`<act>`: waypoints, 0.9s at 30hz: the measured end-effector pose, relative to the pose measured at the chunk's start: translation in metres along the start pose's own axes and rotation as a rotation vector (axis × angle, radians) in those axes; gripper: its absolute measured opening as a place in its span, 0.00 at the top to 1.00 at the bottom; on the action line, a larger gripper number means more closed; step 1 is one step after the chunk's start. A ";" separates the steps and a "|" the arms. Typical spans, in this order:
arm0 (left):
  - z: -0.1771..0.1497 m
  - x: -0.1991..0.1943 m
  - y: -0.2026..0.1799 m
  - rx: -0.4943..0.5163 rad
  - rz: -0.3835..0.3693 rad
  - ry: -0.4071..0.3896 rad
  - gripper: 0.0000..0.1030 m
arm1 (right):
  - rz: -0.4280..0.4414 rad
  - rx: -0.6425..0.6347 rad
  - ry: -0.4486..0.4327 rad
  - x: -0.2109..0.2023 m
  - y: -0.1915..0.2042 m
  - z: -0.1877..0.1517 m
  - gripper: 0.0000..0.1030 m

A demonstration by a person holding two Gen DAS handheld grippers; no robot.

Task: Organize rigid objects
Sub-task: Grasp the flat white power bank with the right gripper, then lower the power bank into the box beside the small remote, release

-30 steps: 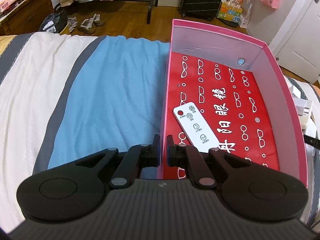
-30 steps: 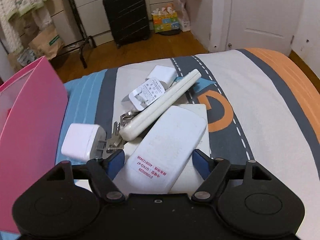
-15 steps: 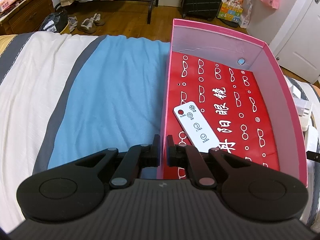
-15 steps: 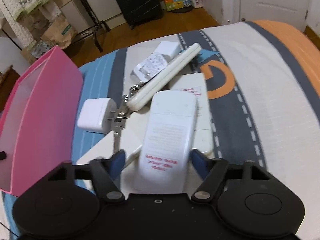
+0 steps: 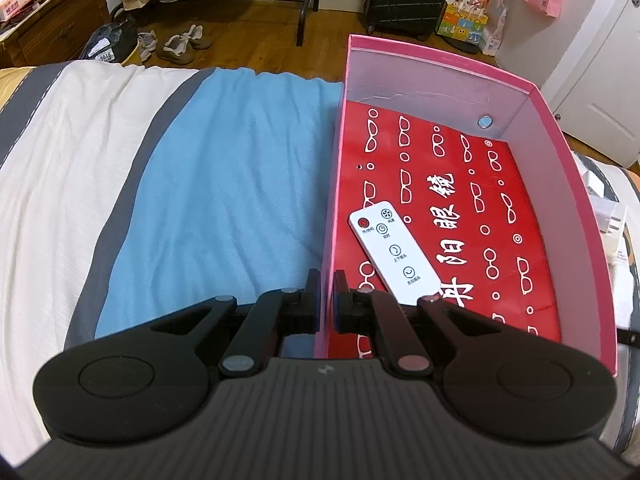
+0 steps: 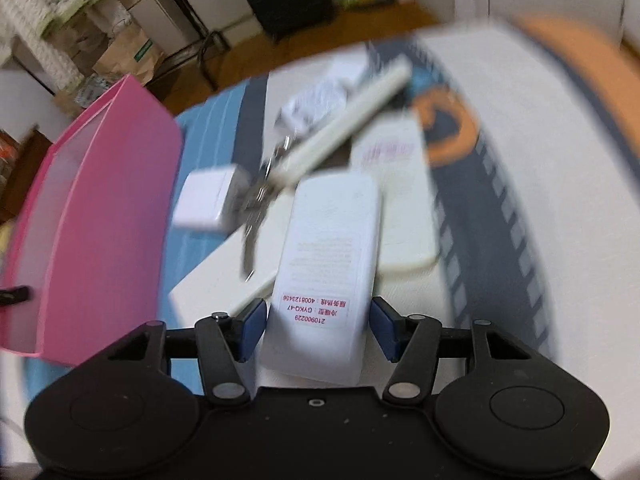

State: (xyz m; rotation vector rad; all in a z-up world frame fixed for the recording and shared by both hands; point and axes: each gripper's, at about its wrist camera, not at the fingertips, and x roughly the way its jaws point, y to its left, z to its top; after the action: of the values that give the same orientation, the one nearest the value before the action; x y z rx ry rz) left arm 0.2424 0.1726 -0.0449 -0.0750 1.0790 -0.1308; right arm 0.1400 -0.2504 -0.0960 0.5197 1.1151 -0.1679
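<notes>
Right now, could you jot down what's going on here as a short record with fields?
Setting: striped bedspread
Container: pink box, red patterned floor
Already inside: small white remote
Left tool: shut on the box's side wall
Right tool: closing around a large white remote, label side up, not yet pressing
Still outside: white charger, keys, long white bar
</notes>
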 end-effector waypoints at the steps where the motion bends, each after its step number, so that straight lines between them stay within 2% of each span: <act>1: 0.000 0.001 0.000 0.001 -0.001 0.001 0.95 | 0.043 0.047 0.026 0.004 -0.006 -0.001 0.39; 4: 0.000 0.001 0.000 -0.003 0.000 0.000 0.95 | 0.104 0.138 0.020 0.009 -0.019 0.001 0.35; 6: 0.000 0.001 0.001 -0.014 -0.001 0.000 0.95 | 0.165 0.230 0.001 0.011 -0.031 0.003 0.26; 7: 0.001 0.002 0.002 -0.022 -0.001 0.003 0.95 | 0.201 0.281 -0.007 0.015 -0.038 0.002 0.26; 8: 0.001 0.003 0.003 -0.029 -0.004 0.007 0.95 | 0.227 0.332 -0.023 0.017 -0.045 0.000 0.27; 9: 0.001 0.003 0.003 -0.031 -0.006 0.007 0.95 | 0.234 0.353 -0.037 0.017 -0.046 -0.002 0.40; 12: 0.000 0.000 0.002 -0.021 -0.001 -0.001 0.95 | 0.166 0.282 -0.072 0.008 -0.036 -0.004 0.58; 13: 0.000 -0.001 0.002 -0.020 -0.002 -0.004 0.95 | 0.163 0.268 -0.083 0.004 -0.032 -0.006 0.62; 15: -0.001 -0.003 0.001 -0.016 -0.002 -0.007 0.95 | 0.181 0.236 -0.110 -0.003 -0.025 -0.006 0.76; 16: -0.001 -0.003 0.001 -0.016 -0.001 -0.009 0.95 | 0.203 0.219 -0.121 -0.008 -0.020 -0.006 0.78; 18: -0.001 -0.004 0.003 -0.023 -0.007 -0.009 0.95 | 0.239 0.172 -0.133 -0.014 -0.011 -0.006 0.80; 27: -0.001 -0.004 0.002 -0.022 -0.002 -0.019 0.95 | 0.199 -0.017 -0.156 -0.007 0.020 -0.008 0.77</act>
State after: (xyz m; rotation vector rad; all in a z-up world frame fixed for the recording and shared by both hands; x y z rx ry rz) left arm 0.2397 0.1751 -0.0416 -0.0972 1.0618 -0.1194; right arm 0.1375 -0.2301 -0.0861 0.5890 0.9062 -0.0245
